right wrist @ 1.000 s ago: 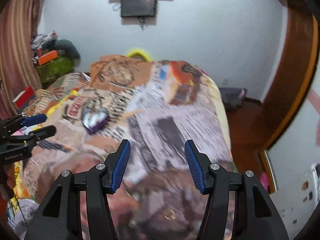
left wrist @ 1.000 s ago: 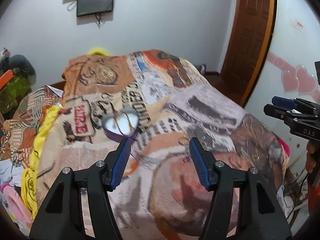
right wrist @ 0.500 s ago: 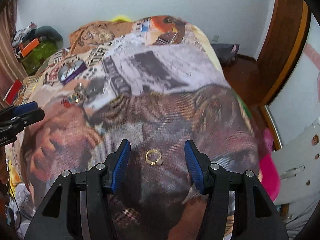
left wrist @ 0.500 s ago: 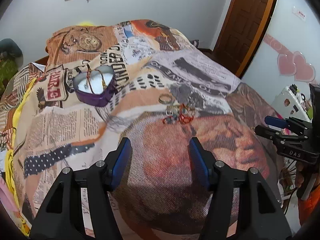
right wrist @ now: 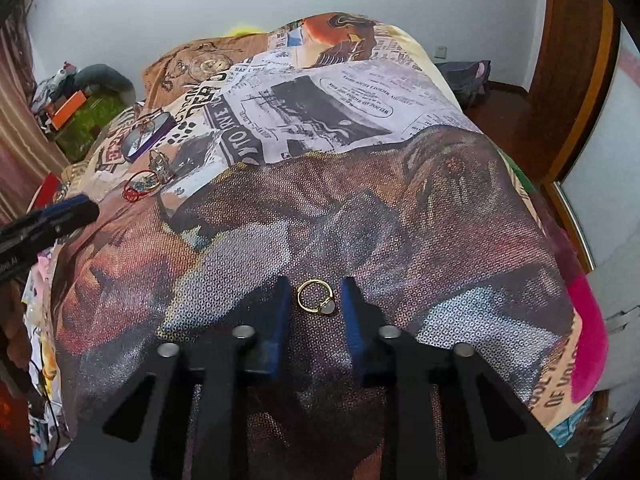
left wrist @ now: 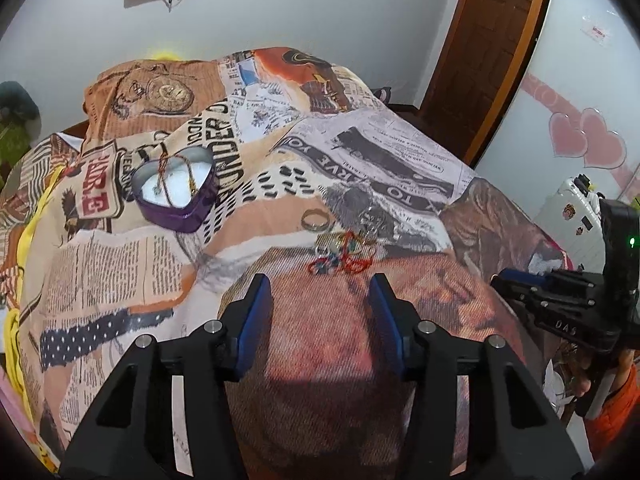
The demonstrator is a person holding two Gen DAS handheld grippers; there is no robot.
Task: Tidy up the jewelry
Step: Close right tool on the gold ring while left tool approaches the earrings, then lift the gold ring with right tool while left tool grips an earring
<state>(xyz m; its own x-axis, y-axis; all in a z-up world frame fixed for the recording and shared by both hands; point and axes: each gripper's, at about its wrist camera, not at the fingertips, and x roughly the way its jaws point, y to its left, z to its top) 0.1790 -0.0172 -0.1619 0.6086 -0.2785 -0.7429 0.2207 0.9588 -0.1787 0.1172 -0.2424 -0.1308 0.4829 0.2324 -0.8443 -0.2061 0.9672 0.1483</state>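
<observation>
Between your right claw's (right wrist: pixel 314 300) blue pads lies the thin gold ring with a pale stone (right wrist: pixel 316 296) on the printed bedspread (right wrist: pixel 360 200); the jaws have just been closing, now narrow but not yet pinching. Next, nip it and carry it to the purple heart-shaped tin (left wrist: pixel 174 192) at ten o'clock. Your left claw (left wrist: pixel 320 294), half-open and empty, has dropped nearer the red bead tangle (left wrist: pixel 338 258).

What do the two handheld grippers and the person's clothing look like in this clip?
Both the left gripper and the right gripper have black angular frames with silver bolt heads and blue-padded fingers. Seen from the left camera, the right gripper carries white lettering and a small green light. An orange sleeve shows beneath it.
</observation>
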